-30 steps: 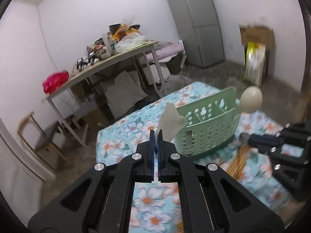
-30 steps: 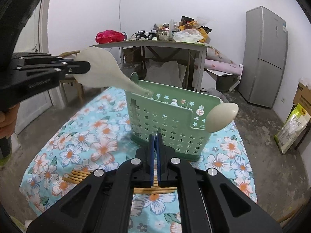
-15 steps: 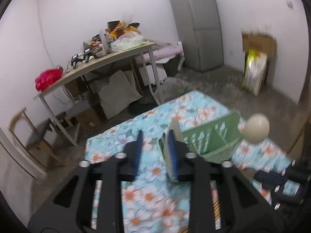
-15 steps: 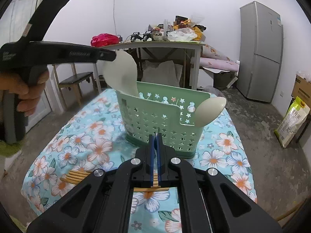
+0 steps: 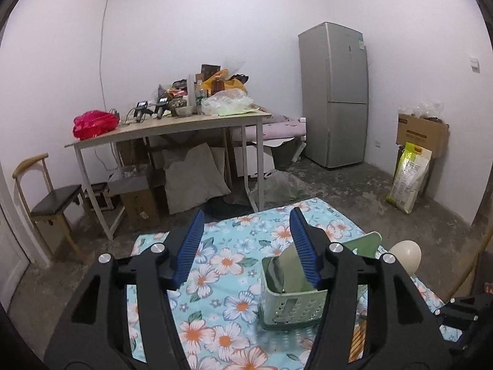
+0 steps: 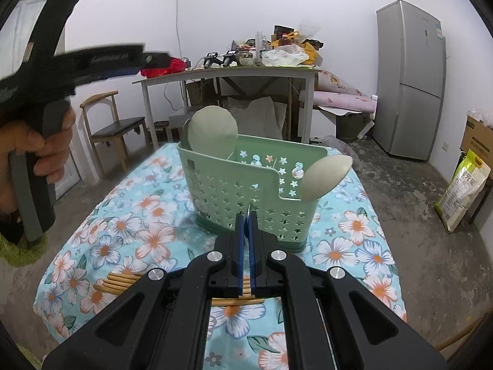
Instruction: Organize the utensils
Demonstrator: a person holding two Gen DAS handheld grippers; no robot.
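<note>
A green perforated utensil basket (image 6: 246,191) (image 5: 289,305) stands on the flowered cloth. Two pale spoons stand in it, bowls up: one (image 6: 212,129) (image 5: 289,265) at its left end, one (image 6: 323,178) (image 5: 405,254) at its right end. My left gripper (image 5: 247,212) (image 6: 154,60) hovers above and left of the basket. Its jaws are opening and nothing is between them. My right gripper (image 6: 245,212) is shut and empty, low in front of the basket. A bundle of bamboo chopsticks (image 6: 120,280) (image 5: 357,339) lies on the cloth under it.
The flowered cloth (image 6: 148,215) covers a small table with floor all around. A person's hand (image 6: 18,148) holds the left gripper's handle. Behind stand a cluttered desk (image 6: 228,74), a chair (image 6: 117,123), a grey fridge (image 6: 409,80) and a yellow-green sack (image 6: 462,191).
The left gripper opened and let go of the pale spoon, which now stands in the basket's left end. The gripper rose, rolled and drew away. The right gripper stayed still.
</note>
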